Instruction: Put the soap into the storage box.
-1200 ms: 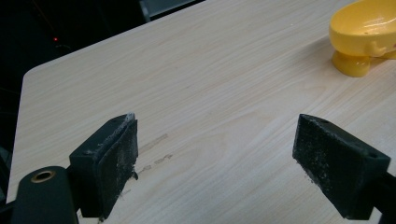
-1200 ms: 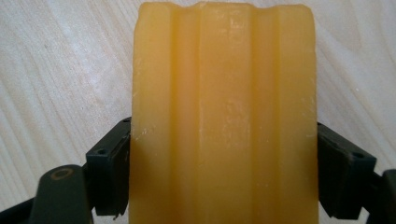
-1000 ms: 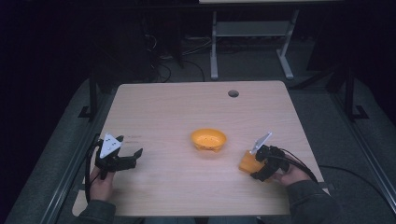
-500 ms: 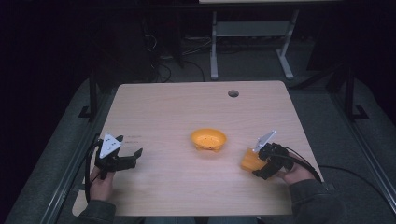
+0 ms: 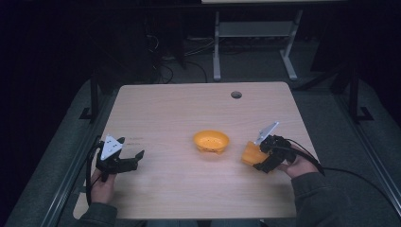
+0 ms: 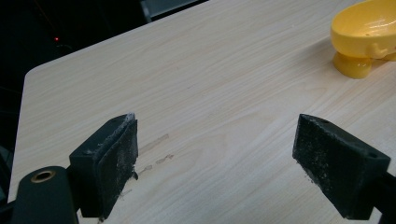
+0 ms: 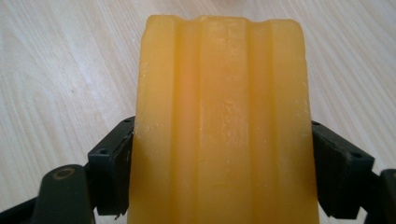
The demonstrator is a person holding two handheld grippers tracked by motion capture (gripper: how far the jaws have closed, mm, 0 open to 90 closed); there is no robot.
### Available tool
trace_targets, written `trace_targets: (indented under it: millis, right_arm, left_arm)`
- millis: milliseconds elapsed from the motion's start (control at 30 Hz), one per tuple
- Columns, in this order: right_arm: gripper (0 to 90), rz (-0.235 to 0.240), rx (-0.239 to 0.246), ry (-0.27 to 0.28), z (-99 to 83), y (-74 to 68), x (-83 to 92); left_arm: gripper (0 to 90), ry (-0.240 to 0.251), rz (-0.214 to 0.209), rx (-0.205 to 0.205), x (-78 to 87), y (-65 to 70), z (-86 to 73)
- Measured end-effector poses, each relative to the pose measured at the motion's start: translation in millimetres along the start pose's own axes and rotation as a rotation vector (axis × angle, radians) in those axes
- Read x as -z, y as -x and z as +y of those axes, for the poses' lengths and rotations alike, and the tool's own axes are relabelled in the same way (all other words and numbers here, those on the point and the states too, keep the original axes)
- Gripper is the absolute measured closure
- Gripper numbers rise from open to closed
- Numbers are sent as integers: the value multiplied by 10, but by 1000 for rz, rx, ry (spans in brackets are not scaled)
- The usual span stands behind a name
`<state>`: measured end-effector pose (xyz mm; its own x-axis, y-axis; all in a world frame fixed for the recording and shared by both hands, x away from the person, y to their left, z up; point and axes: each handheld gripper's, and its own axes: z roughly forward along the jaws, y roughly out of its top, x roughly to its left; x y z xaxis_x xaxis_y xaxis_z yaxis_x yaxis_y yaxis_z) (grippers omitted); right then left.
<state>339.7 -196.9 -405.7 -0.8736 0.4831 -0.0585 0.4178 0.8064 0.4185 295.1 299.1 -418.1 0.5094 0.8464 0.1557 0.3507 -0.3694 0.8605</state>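
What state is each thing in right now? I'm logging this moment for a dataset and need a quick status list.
Left tongs: open, nothing between the jaws, low over the table.
Right tongs: shut on the soap bar, one jaw on each long side.
Soap bar: orange, ridged, gripped, to the right of the dish.
Soap dish: yellow, upright, nothing in it, untouched.
Table: faint smudges near the left tongs.

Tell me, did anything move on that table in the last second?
Hardly. The right gripper stays shut on the block, which has slid only a touch nearer the table's front edge, to the right of the bowl. The left gripper still rests open by the left edge. The bowl has not moved.
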Motion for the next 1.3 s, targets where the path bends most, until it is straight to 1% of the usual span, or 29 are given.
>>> trace_targets:
  millis: [67,133,200,267,333,400,533,567,700,767,967,1300]
  right_arm:
    - [204,4,4,-11,49,4,4]
    - [204,7,21,-23,97,15,5]
    - [204,14,29,-15,146,27,9]
    - [204,9,41,-15,189,39,17]
    - [204,15,51,-12,269,52,35]
    - [204,14,59,-10,295,59,41]
    - [204,17,69,-5,396,82,53]
    - [204,26,68,-6,420,86,52]
    - [204,22,96,-12,510,94,32]
    - [204,32,97,-15,559,94,20]
    - [204,36,112,-5,669,124,-2]
    - [204,61,132,11,877,160,-47]
  left_arm:
    - [134,1,-1,1,-2,1,-1]
    - [134,2,0,1,-1,-1,0]
    - [134,1,0,3,1,-4,-1]
    - [134,5,0,7,1,-3,-2]
    - [134,5,0,8,2,-5,-2]
    - [134,7,-1,9,2,-6,-2]
    - [134,8,0,7,3,-7,-1]
    - [134,8,1,6,4,-9,-1]
    - [134,8,0,9,2,-9,-2]
    - [134,8,0,9,3,-10,-1]
    - [134,11,3,12,2,-12,-2]
    - [134,13,4,11,5,-16,-1]
